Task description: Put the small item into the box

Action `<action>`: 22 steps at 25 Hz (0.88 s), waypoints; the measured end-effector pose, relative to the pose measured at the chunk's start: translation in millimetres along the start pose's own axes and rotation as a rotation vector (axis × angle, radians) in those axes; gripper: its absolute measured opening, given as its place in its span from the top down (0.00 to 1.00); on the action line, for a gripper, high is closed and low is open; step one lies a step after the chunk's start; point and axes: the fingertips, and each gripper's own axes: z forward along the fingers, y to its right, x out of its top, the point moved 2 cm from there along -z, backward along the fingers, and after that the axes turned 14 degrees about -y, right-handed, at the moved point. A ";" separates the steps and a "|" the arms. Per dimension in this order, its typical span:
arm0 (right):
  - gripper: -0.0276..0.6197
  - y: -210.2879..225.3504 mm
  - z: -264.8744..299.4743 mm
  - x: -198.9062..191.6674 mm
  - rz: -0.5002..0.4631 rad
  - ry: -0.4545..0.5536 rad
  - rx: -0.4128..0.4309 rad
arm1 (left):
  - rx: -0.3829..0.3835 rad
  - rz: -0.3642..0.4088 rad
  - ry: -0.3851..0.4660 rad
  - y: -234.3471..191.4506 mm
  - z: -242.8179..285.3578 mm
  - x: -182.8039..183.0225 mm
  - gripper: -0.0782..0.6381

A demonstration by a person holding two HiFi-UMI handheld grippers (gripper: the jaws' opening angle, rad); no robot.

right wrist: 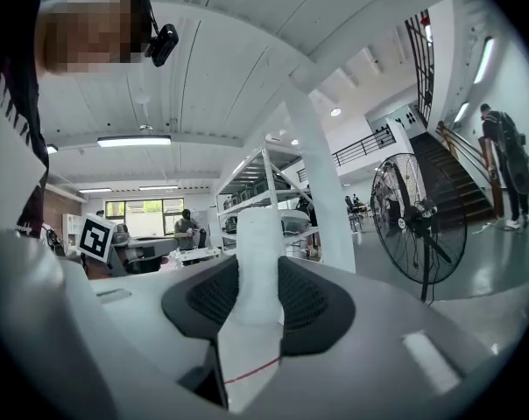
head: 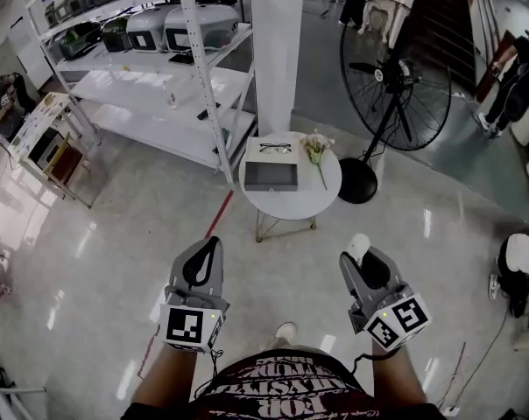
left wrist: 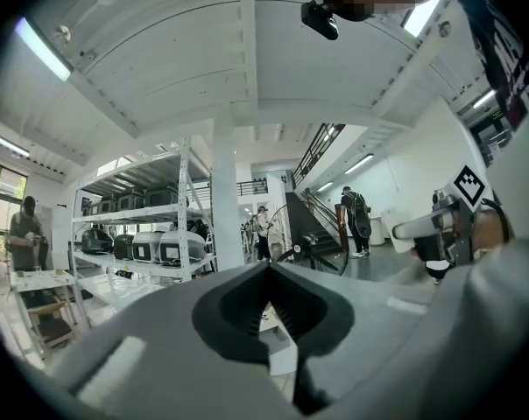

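Observation:
A small white item [head: 359, 247] sticks up out of my right gripper [head: 358, 257], which is shut on it; in the right gripper view the item [right wrist: 259, 261] stands upright between the dark pads. My left gripper [head: 209, 247] is shut and holds nothing, its jaws meeting in the left gripper view [left wrist: 269, 271]. Both grippers hang above the floor, well short of the round white table [head: 310, 201]. On that table lies an open grey box [head: 271, 176]. A pair of glasses [head: 275, 148] rests on a white panel behind the box, and a small bunch of flowers [head: 316, 150] lies beside it.
A large black standing fan [head: 396, 77] is right of the table and a white pillar [head: 278, 42] behind it. A white shelving rack [head: 159, 68] with grey cases fills the left back. A red floor line [head: 217, 217] runs toward the table. People stand at the far right [head: 517, 77].

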 end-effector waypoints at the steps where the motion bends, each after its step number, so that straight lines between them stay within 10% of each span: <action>1: 0.72 4.9 0.4 2.8 0.001 0.004 0.006 | 0.001 -0.003 -0.002 1.2 2.8 3.8 0.89; 22: 0.72 39.1 -22.7 1.9 0.017 0.045 0.017 | 0.017 0.008 0.001 32.4 4.1 26.1 0.89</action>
